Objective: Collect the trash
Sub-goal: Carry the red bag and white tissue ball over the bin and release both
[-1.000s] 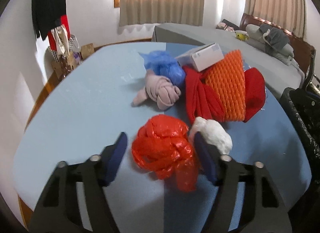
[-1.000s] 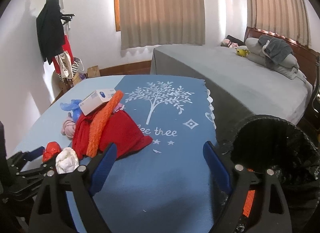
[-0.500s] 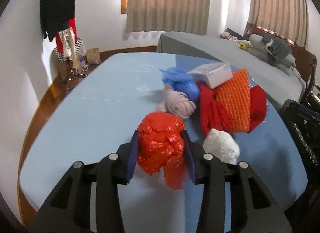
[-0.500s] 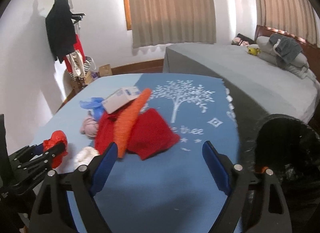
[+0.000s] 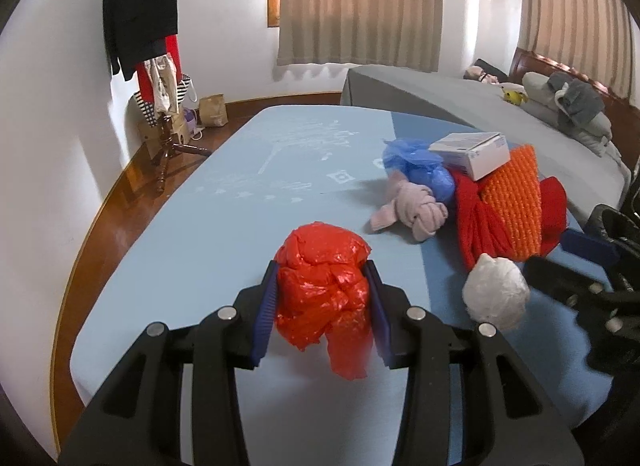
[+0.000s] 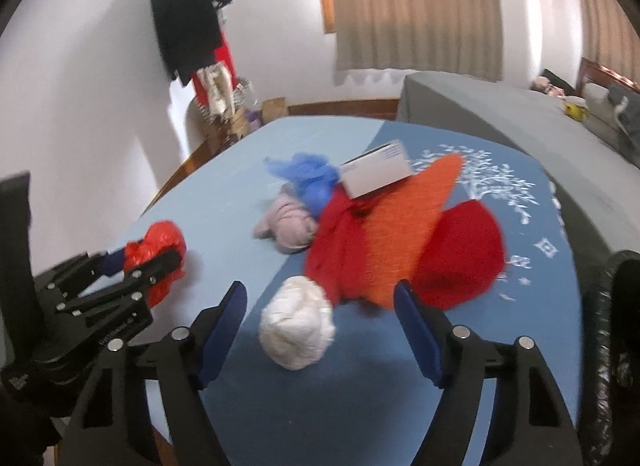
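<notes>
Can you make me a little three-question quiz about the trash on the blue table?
1. True or false: the left tool is shut on the red plastic bag.
2. Which ball lies between the fingers of the open right tool? A) blue bag B) white wad C) pink cloth
3. Fill in: the white box rests partly on the ______ knit piece.

Key: 1 true. 2 B, the white wad. 3 orange.
</notes>
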`<state>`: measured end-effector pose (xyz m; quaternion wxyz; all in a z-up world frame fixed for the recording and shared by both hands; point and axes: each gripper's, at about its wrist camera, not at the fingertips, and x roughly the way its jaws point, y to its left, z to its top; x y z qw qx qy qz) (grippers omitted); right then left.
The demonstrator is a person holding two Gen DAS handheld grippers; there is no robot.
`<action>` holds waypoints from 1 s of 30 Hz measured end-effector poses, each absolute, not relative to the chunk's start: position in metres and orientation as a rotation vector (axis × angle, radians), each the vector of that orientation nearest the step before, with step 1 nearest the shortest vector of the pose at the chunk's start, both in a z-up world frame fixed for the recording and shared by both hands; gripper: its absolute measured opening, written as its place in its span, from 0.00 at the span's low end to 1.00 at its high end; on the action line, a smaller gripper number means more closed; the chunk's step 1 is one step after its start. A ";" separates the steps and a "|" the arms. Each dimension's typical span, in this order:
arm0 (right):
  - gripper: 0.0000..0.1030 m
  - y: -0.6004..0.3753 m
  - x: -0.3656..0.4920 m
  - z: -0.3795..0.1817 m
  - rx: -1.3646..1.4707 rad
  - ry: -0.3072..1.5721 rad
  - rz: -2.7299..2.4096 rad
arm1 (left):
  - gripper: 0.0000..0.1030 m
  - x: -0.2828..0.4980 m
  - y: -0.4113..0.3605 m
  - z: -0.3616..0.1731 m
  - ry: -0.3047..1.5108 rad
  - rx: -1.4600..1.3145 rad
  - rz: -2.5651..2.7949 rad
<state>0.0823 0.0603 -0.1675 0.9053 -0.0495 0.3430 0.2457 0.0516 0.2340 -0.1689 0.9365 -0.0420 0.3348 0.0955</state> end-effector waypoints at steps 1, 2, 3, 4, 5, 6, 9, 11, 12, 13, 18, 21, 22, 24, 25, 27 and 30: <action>0.69 0.064 0.084 -0.170 -0.108 0.718 0.511 | 0.39 0.051 0.236 -0.169 0.685 -0.086 0.198; 0.68 0.066 0.086 -0.172 -0.112 0.724 0.511 | 0.39 0.051 0.237 -0.169 0.686 -0.086 0.200; 0.67 0.068 0.087 -0.174 -0.117 0.731 0.511 | 0.39 0.051 0.238 -0.169 0.687 -0.088 0.201; 0.66 0.070 0.089 -0.177 -0.122 0.739 0.511 | 0.39 0.050 0.240 -0.169 0.688 -0.090 0.204; 0.64 0.071 0.089 -0.180 -0.124 0.745 0.512 | 0.39 0.050 0.240 -0.170 0.690 -0.091 0.206; 0.62 0.072 0.090 -0.183 -0.127 0.755 0.514 | 0.39 0.050 0.241 -0.170 0.692 -0.090 0.208; 0.52 0.074 0.094 -0.192 -0.136 0.791 0.525 | 0.39 0.050 0.242 -0.170 0.695 -0.092 0.209; 0.42 0.076 0.096 -0.199 -0.134 0.822 0.536 | 0.39 0.050 0.242 -0.170 0.695 -0.092 0.209; 0.36 0.075 0.097 -0.201 -0.122 0.837 0.548 | 0.39 0.050 0.242 -0.170 0.694 -0.092 0.208; 0.34 0.074 0.097 -0.202 -0.114 0.843 0.555 | 0.39 0.050 0.242 -0.170 0.694 -0.092 0.208; 0.30 0.071 0.088 -0.190 -0.125 0.804 0.569 | 0.39 0.051 0.237 -0.167 0.690 -0.092 0.204; 0.30 0.062 0.084 -0.178 -0.107 0.779 0.554 | 0.39 0.051 0.232 -0.162 0.678 -0.090 0.197; 0.30 0.059 0.084 -0.174 -0.101 0.771 0.548 | 0.39 0.051 0.229 -0.160 0.674 -0.089 0.193; 0.30 0.047 0.083 -0.164 -0.074 0.751 0.526 | 0.39 0.052 0.223 -0.156 0.665 -0.086 0.180; 0.30 0.044 0.083 -0.160 -0.064 0.747 0.518 | 0.39 0.053 0.218 -0.154 0.660 -0.084 0.172; 0.30 0.030 0.083 -0.150 -0.039 0.727 0.497 | 0.39 0.054 0.210 -0.149 0.650 -0.079 0.154; 0.30 0.011 0.082 -0.139 -0.018 0.701 0.464 | 0.39 0.058 0.195 -0.142 0.636 -0.074 0.120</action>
